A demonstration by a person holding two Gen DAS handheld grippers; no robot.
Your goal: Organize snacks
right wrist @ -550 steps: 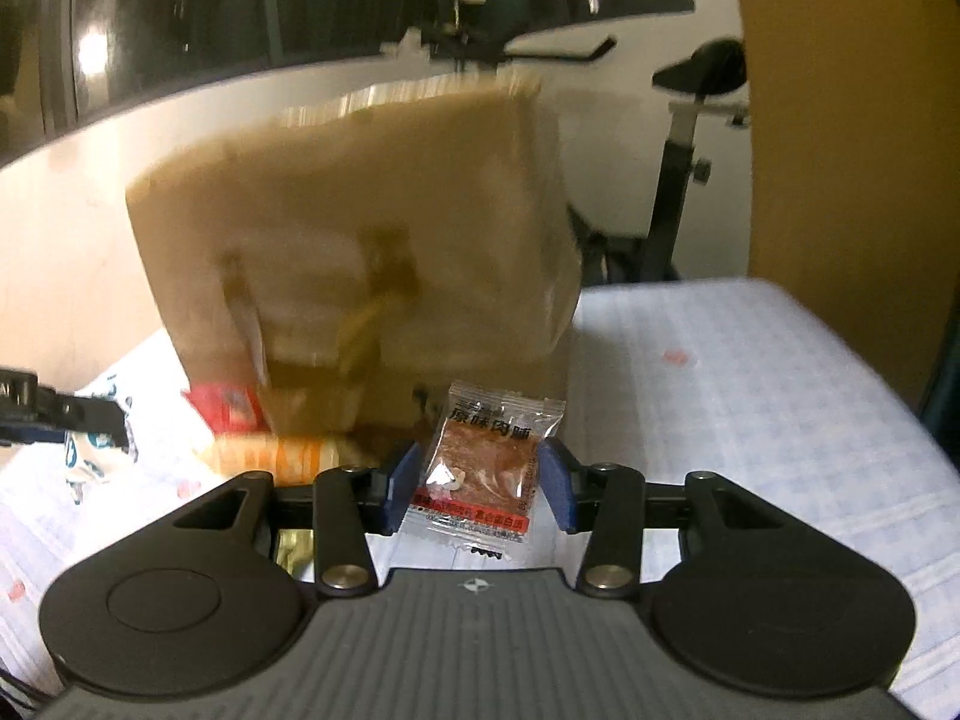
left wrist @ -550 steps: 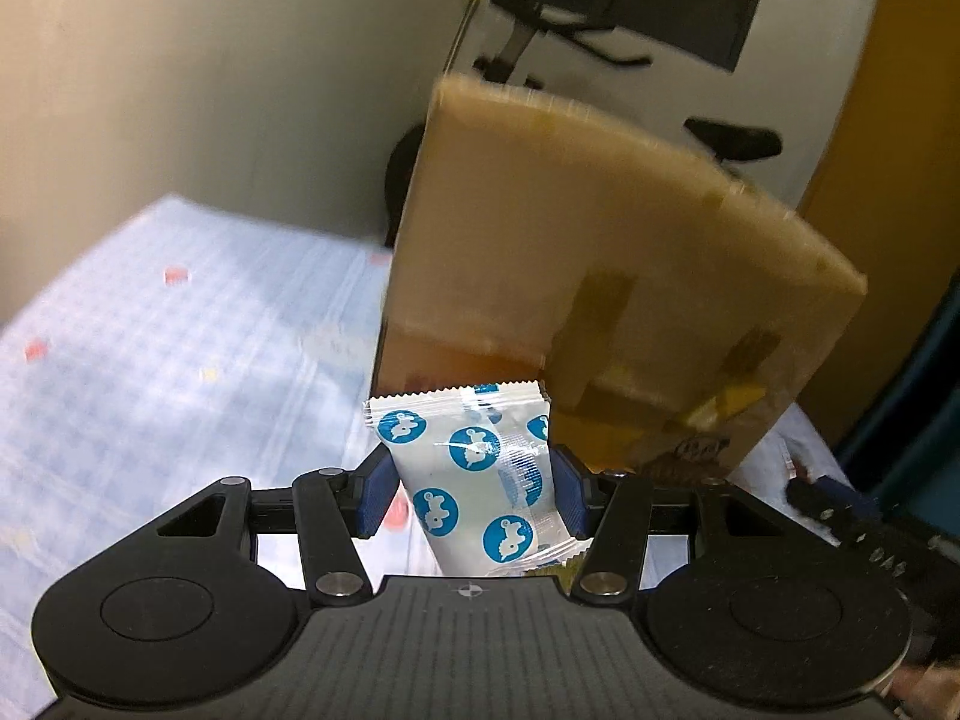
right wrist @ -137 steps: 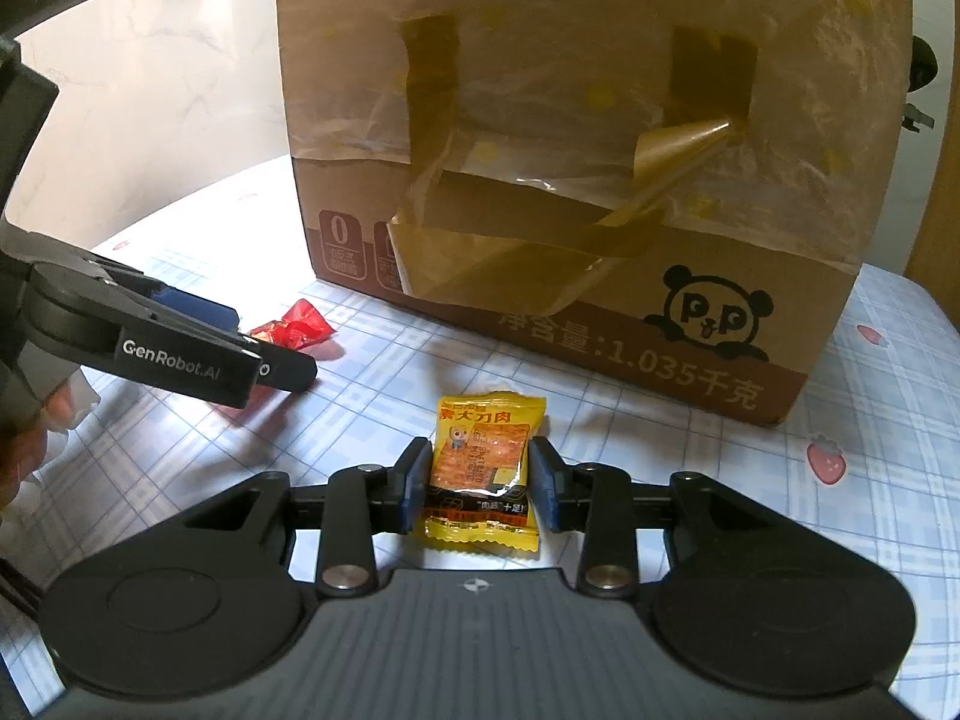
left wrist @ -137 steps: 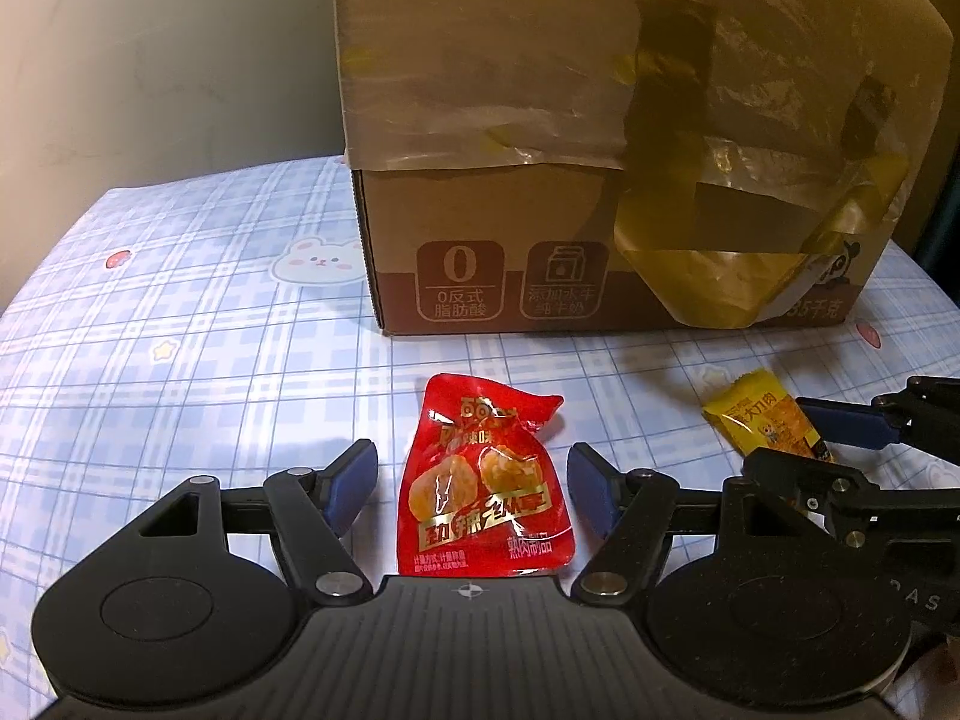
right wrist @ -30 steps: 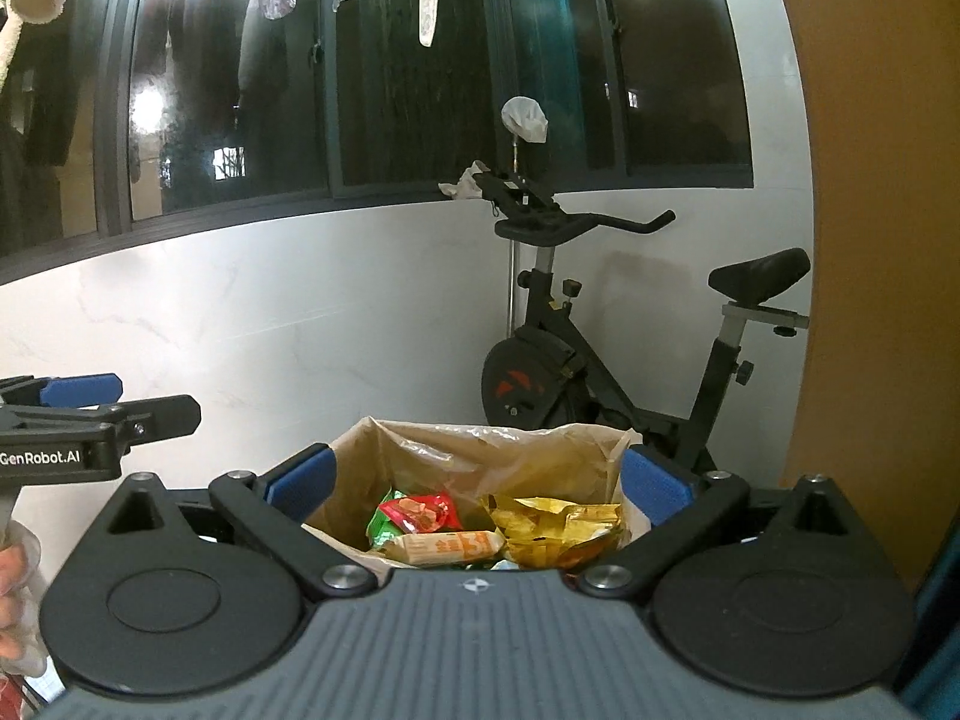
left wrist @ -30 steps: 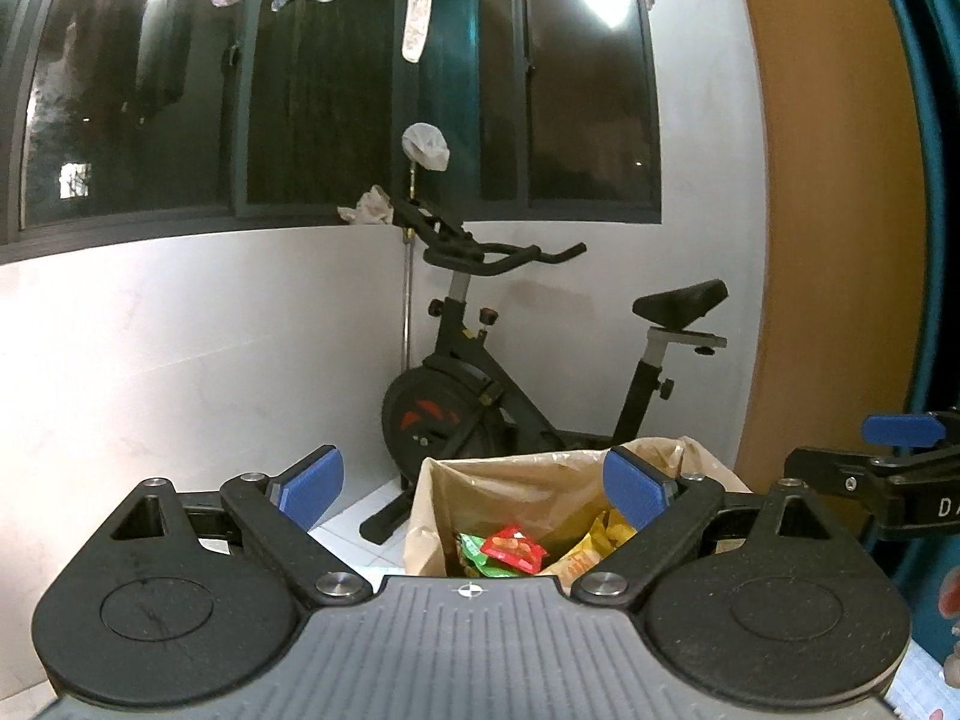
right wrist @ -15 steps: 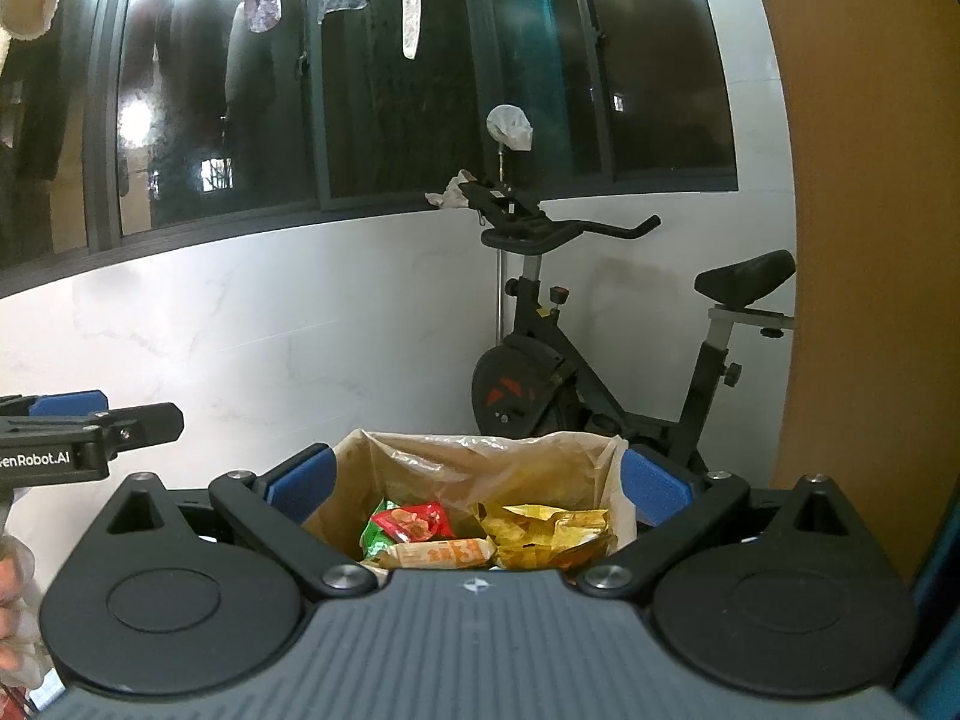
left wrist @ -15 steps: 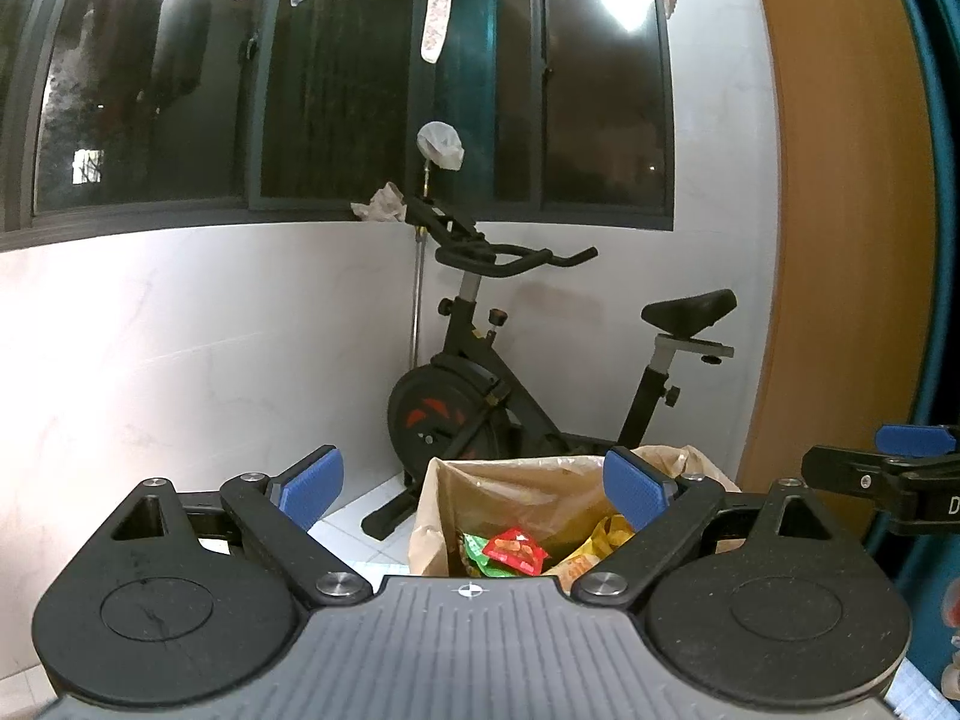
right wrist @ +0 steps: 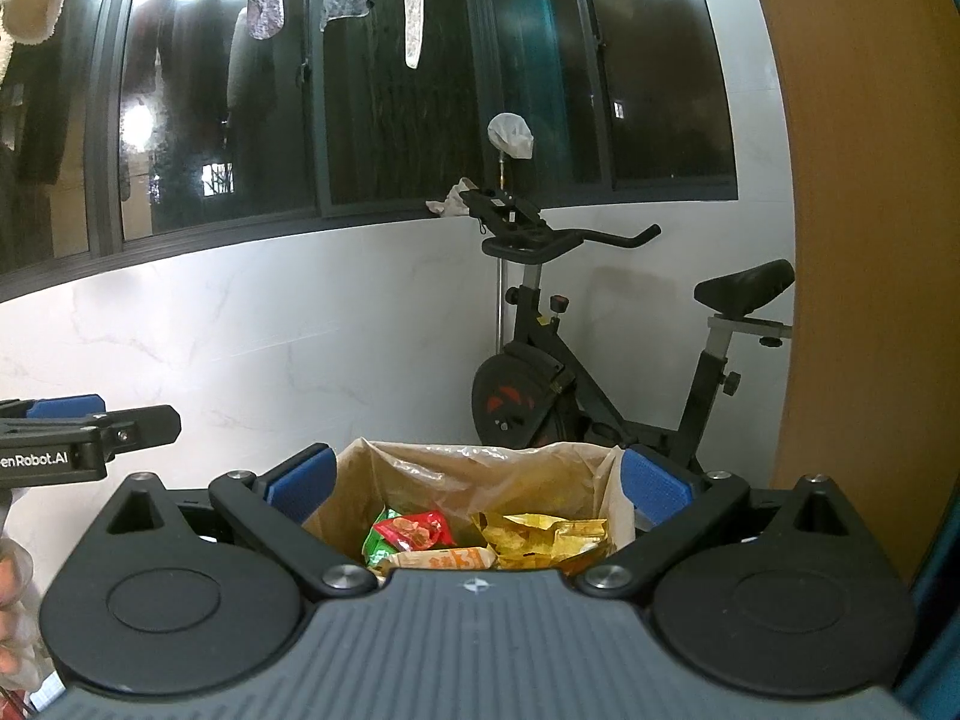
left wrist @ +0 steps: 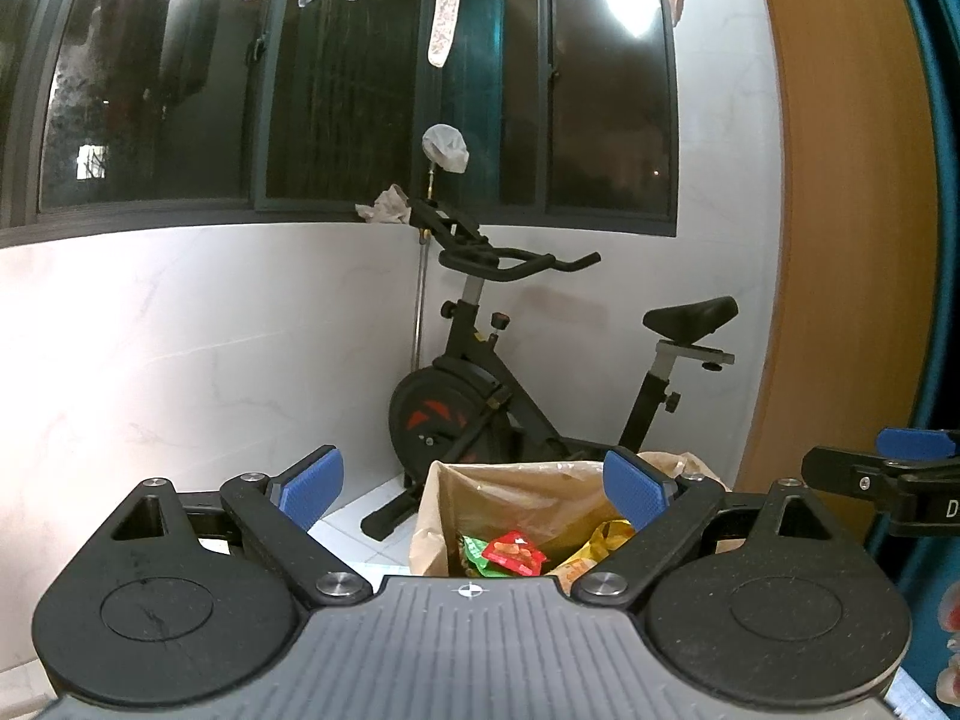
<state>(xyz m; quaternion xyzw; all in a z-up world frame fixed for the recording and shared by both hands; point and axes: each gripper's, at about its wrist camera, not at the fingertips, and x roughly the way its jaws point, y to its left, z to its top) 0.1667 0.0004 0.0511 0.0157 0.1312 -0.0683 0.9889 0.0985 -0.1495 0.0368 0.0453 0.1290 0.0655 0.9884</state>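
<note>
Above the open box (right wrist: 474, 480), both grippers are held level and side by side, jaws spread wide and nothing between them. The left gripper (left wrist: 474, 489) and the right gripper (right wrist: 477, 486) are each seen framing the box mouth, a position suited to letting packets fall straight in. The snacks (right wrist: 486, 537) are gathered inside the box: a red packet (left wrist: 513, 552), a green one and crinkled yellow ones, piled loosely against the paper lining. An exercise bike (left wrist: 528, 384) is parked behind, by a dark window. No packet is visible outside the box, so the sorting is judged nearly finished.
</note>
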